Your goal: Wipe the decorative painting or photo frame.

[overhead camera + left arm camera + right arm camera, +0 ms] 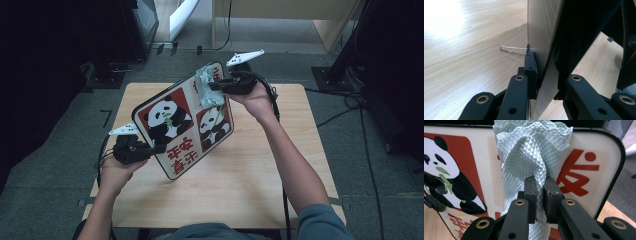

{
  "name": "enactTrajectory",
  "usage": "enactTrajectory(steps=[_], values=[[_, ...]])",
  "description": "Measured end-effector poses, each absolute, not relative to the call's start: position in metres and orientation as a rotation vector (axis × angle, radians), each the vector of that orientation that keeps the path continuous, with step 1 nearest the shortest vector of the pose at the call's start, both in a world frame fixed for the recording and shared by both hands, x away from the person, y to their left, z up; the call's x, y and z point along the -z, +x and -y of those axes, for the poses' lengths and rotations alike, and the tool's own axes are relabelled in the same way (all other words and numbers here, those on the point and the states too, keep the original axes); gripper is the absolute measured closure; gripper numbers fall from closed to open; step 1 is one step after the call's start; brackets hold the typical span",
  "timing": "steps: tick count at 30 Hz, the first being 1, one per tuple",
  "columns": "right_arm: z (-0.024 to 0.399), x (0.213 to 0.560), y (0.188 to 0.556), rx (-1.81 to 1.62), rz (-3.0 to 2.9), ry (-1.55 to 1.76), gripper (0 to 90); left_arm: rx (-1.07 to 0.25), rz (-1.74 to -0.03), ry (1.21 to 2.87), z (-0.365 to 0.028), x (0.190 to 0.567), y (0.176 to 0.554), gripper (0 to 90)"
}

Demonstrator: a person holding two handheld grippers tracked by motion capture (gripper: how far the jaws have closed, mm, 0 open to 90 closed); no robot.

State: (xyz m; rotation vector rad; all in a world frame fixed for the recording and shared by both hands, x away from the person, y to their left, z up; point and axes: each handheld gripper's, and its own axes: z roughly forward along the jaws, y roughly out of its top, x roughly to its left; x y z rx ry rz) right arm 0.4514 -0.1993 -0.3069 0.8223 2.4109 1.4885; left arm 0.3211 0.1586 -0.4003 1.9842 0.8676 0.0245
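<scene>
A rounded board [176, 119] printed with pandas and red characters is held tilted above the wooden table [250, 180]. My left gripper [157, 148] is shut on the board's lower left edge; in the left gripper view the thin board [544, 32] stands edge-on between the jaws of that gripper [547, 76]. My right gripper [213, 86] is at the board's upper right part, shut on a pale green quilted cloth [209, 89]. In the right gripper view the cloth [529, 152] bunches between the jaws of the right gripper [540, 192] and lies against the board's printed face [594, 170].
A thin wire loop [512, 50] sticks out from the board's side over the tabletop. Dark stands and cables [345, 95] lie on the grey floor around the table. A light wooden cabinet [280, 10] stands beyond the far edge.
</scene>
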Motion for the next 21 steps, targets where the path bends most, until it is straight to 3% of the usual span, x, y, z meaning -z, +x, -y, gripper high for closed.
enactTrajectory(steps=[21], values=[[0.2001, 0.3165, 0.4529, -1.516, -2.408, 0.832, 82.5, -0.022, -0.867, 1.987, -0.1585, 0.4001, 0.3209, 79.4]])
